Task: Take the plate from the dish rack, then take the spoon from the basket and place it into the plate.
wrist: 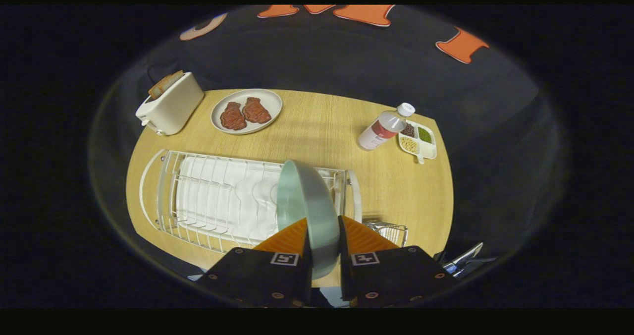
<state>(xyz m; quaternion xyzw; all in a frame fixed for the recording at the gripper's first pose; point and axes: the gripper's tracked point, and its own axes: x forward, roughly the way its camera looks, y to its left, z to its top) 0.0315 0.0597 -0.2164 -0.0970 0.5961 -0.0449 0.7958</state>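
Note:
A pale green plate (307,201) stands on edge between my fingers, held above the right end of the white wire dish rack (208,201). My gripper (323,236) is shut on the plate's rim, one finger on each face. A small wire basket (389,231) sits just right of the rack, partly hidden behind my right finger. A shiny spoon handle (465,258) sticks out near the table's front edge, to the right of my fingers.
A white toaster (171,104) with bread stands at the far left. Beside it lies a plate with two pieces of meat (246,111). At the far right are a lying bottle (384,129) and a divided tray of grains (418,139). Bare wooden table (317,132) lies between.

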